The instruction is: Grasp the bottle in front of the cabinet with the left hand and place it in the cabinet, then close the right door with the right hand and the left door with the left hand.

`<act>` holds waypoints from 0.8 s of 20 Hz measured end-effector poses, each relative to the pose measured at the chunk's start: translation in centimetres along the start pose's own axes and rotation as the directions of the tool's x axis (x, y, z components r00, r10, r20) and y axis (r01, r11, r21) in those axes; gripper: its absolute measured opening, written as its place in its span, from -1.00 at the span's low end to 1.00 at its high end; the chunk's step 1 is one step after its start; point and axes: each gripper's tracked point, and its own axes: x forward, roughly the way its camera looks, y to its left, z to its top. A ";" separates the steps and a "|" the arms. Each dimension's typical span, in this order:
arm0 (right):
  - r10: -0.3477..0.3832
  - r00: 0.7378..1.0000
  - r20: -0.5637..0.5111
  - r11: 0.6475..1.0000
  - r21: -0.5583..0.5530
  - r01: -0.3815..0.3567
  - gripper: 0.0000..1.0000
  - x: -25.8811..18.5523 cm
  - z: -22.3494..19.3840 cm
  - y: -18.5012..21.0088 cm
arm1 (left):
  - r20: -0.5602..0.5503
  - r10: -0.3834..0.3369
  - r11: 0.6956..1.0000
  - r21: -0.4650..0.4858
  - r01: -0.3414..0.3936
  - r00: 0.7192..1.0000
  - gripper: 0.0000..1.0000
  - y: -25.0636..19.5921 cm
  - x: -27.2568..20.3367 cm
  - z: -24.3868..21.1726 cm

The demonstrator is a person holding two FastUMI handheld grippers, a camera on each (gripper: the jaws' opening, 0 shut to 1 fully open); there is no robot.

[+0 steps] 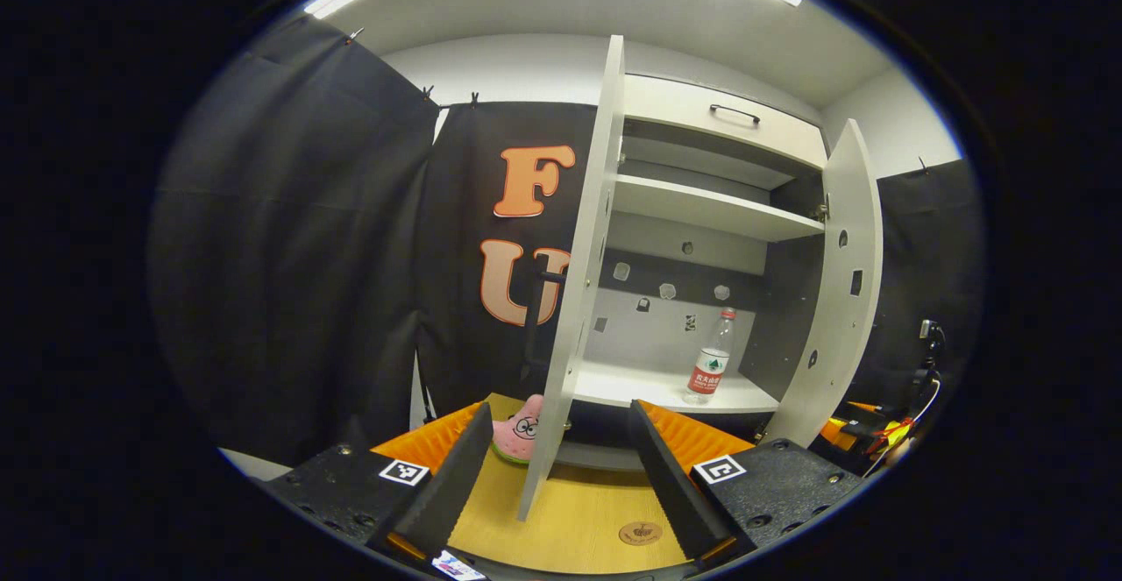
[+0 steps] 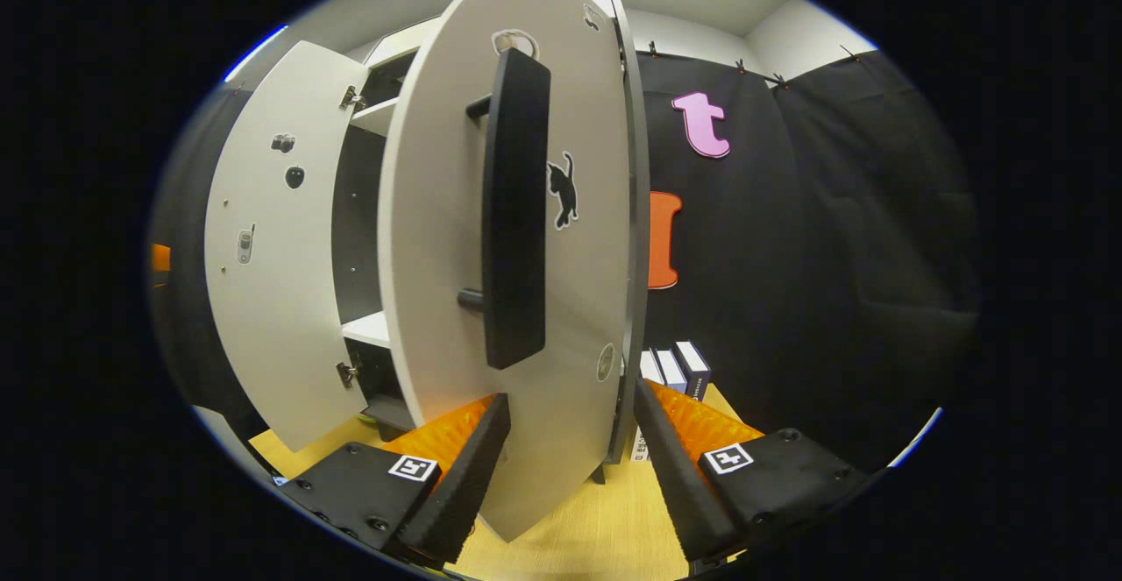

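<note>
Two doors were yet to be shut, for the clear plastic bottle with a red label [image 1: 712,357] already stood upright on the smooth white lower shelf [image 1: 614,386] of the cabinet. Your right gripper [image 2: 568,458] faced the flat white right door [image 2: 438,301] with its long black bar handle [image 2: 514,213], fingers spread wide with the door's lower edge between them, so I judged a steady inward push came next. Your left gripper [image 1: 557,467] was likewise apart, holding nothing, with the thin white left door [image 1: 578,283] edge-on between its fingers.

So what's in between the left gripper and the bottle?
In the left gripper view, the left door's edge stands between the left gripper and the bottle on the cabinet's lower shelf, with some wooden table.
</note>
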 end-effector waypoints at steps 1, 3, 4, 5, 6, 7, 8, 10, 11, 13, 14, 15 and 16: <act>-0.003 1.000 0.003 1.000 0.000 0.003 0.89 0.5 0.2 -0.2 | 0.002 0.000 1.000 0.001 0.000 1.000 0.89 0.0 0.1 0.1; -0.007 1.000 0.006 1.000 0.006 0.007 0.89 1.2 0.6 -0.4 | 0.006 0.001 1.000 0.005 -0.001 1.000 0.89 0.1 0.5 0.2; -0.008 1.000 0.008 1.000 0.009 0.008 0.89 1.5 0.6 -0.5 | 0.006 0.001 1.000 0.005 -0.001 1.000 0.90 0.2 0.7 0.2; -0.009 1.000 0.008 1.000 0.012 0.009 0.89 1.7 0.7 -0.5 | 0.006 0.000 1.000 0.006 0.000 1.000 0.89 0.2 1.1 0.1; -0.008 1.000 0.008 1.000 0.014 0.008 0.89 2.1 0.7 -0.5 | 0.005 0.000 1.000 0.005 0.000 1.000 0.89 0.2 1.1 0.1; -0.005 1.000 0.008 1.000 0.017 0.005 0.89 2.3 0.6 -0.2 | 0.003 0.000 1.000 0.004 0.000 1.000 0.89 0.2 1.4 0.1; 0.003 1.000 0.008 1.000 0.018 -0.003 0.89 2.6 0.7 0.1 | 0.002 0.001 1.000 0.004 -0.001 1.000 0.89 0.4 1.8 -0.1; 0.023 1.000 0.010 0.999 0.023 -0.024 0.90 3.3 0.8 0.9 | 0.001 0.009 1.000 0.004 -0.009 1.000 0.90 0.8 2.3 -0.2; 0.033 0.999 0.010 0.999 0.028 -0.033 0.89 3.7 0.9 1.5 | -0.002 0.015 1.000 0.000 -0.015 1.000 0.89 1.0 2.4 -0.4; 0.052 0.999 0.000 0.998 0.038 -0.052 0.90 4.9 0.6 2.0 | -0.008 0.026 1.000 -0.016 -0.026 1.000 0.90 1.6 3.1 -0.7; 0.052 0.999 -0.011 0.998 0.043 -0.051 0.90 5.3 0.3 2.0 | -0.011 0.034 0.999 -0.020 -0.034 0.999 0.90 2.0 3.3 -0.9; 0.049 0.999 -0.011 0.998 0.044 -0.048 0.90 5.4 0.5 2.1 | -0.015 0.043 0.999 -0.019 -0.044 0.999 0.90 2.3 3.4 -1.1; 0.045 0.999 -0.001 0.998 0.042 -0.045 0.90 5.4 0.9 2.2 | -0.018 0.055 0.998 -0.016 -0.056 0.998 0.89 2.6 3.4 -1.2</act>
